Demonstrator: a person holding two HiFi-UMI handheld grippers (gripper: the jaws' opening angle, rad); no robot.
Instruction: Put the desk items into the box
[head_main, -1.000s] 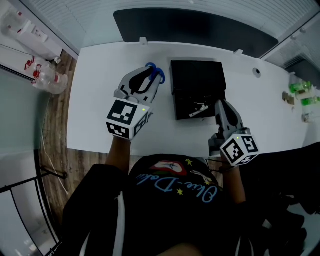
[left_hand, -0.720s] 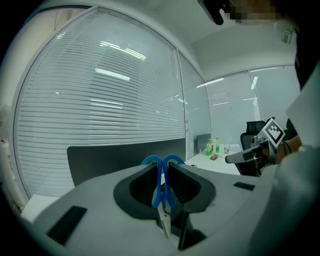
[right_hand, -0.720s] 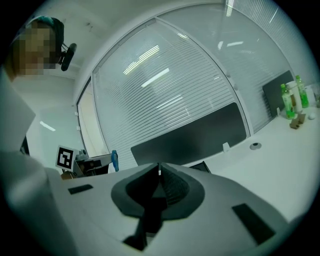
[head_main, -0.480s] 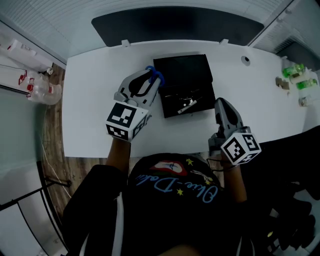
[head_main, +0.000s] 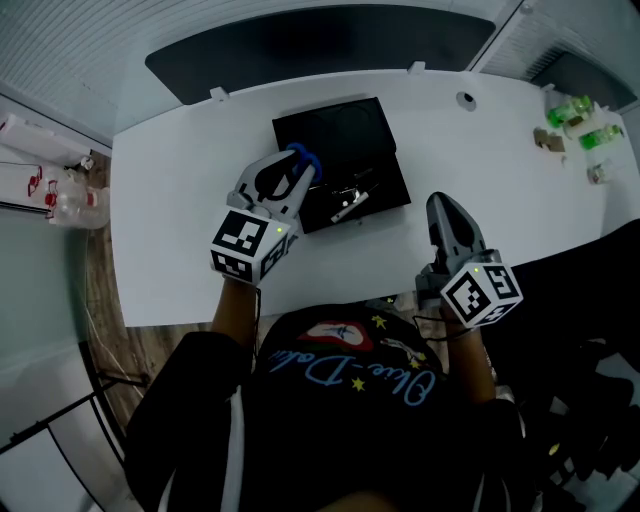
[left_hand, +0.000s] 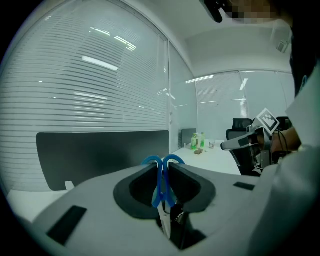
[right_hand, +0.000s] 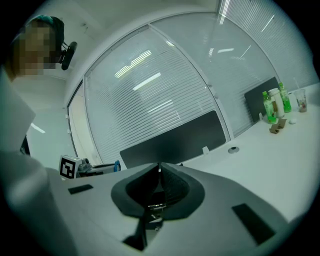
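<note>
Blue-handled scissors (left_hand: 162, 182), clamped lengthwise between the fingers (left_hand: 137, 187) of the left gripper (head_main: 292, 172), hover at the box (head_main: 345, 130)'s left edge; the right gripper (head_main: 441, 206) is closed, empty.

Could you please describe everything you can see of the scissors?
The scissors have blue plastic-looking handle loops and pale metal blades, closed. The left gripper clamps them by the handles, loops poking past the jaw tips, blades pointing back toward its camera. From the head view they show at the left edge of the black box.
</note>
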